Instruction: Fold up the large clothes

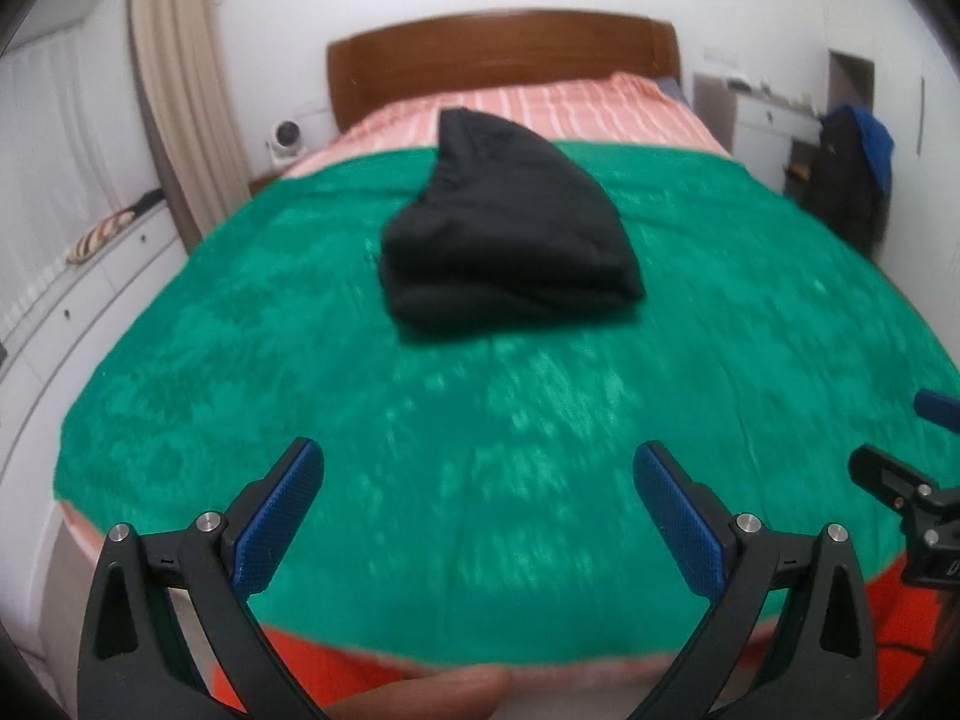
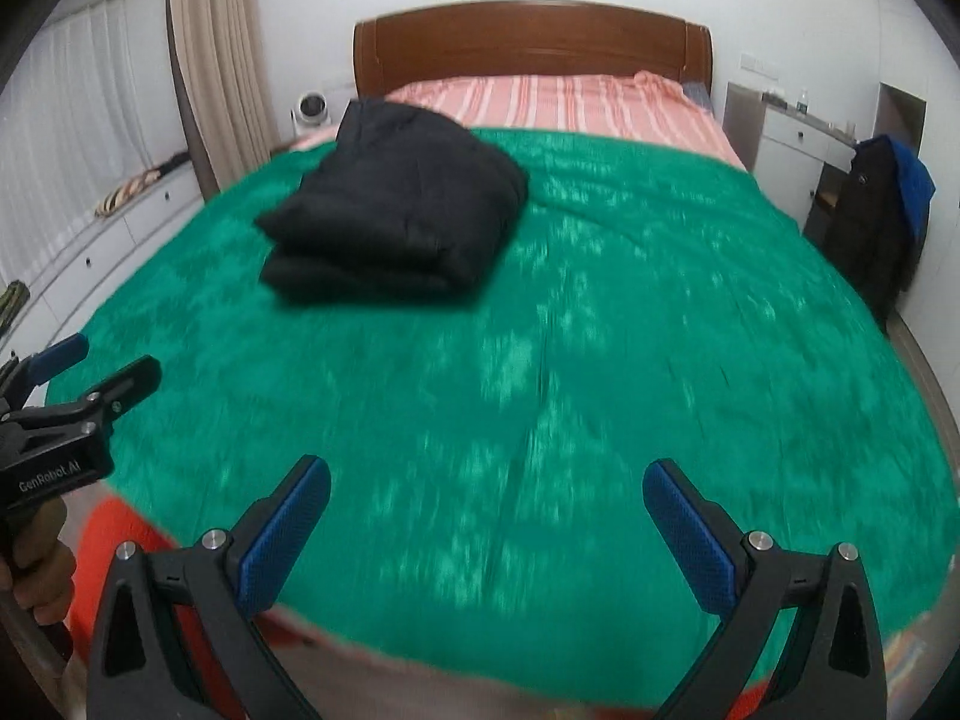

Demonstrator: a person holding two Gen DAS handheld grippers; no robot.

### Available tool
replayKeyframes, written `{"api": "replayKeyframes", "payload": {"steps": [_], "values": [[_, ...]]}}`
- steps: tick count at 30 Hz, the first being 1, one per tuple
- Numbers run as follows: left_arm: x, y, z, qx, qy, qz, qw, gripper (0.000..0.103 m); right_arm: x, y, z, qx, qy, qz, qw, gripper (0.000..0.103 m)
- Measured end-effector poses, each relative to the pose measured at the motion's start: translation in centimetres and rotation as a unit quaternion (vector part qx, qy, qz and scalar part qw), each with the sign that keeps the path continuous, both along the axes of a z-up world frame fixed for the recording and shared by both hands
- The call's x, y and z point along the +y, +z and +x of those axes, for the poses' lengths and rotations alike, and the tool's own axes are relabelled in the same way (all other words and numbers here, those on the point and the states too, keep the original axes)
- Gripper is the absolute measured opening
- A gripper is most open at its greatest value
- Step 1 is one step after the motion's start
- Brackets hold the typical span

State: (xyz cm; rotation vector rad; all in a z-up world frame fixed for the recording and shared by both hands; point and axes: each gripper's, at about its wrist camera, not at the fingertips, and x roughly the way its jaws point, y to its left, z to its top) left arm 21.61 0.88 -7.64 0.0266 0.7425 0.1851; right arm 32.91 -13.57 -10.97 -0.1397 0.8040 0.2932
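Note:
A black garment (image 1: pixel 510 228) lies folded into a thick stack on the green blanket (image 1: pixel 480 450) in the middle of the bed; it also shows in the right wrist view (image 2: pixel 396 210), to the upper left. My left gripper (image 1: pixel 480 456) is open and empty, over the blanket's near edge, well short of the garment. My right gripper (image 2: pixel 486 474) is open and empty too, near the same edge. The left gripper also shows in the right wrist view (image 2: pixel 96 375), at the left edge. Part of the right gripper shows in the left wrist view (image 1: pixel 900 438), at the right edge.
A wooden headboard (image 1: pixel 504 54) and a pink striped sheet (image 1: pixel 540 108) lie beyond the blanket. White drawers (image 1: pixel 78 312) and a curtain (image 1: pixel 174 90) stand to the left. A chair with dark clothes (image 2: pixel 882 210) and a white desk (image 2: pixel 798 144) stand to the right.

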Motion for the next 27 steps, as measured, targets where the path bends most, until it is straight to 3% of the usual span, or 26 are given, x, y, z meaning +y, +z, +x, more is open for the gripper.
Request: {"api": "replayKeyframes", "payload": {"steps": [7,27], "values": [[-2.1,1.9,-2.3,0.034,-0.004,0.003,0.9994,0.103,0.7,1.9,-4.2,-0.013,0.035,0.001,0.999,0.103],[-2.6,1.8,-2.8,0.007,0.001,0.018,0.9998,0.103,1.1,0.9,-3.4,-0.008,0.025,-0.007,1.0,0.103]]}}
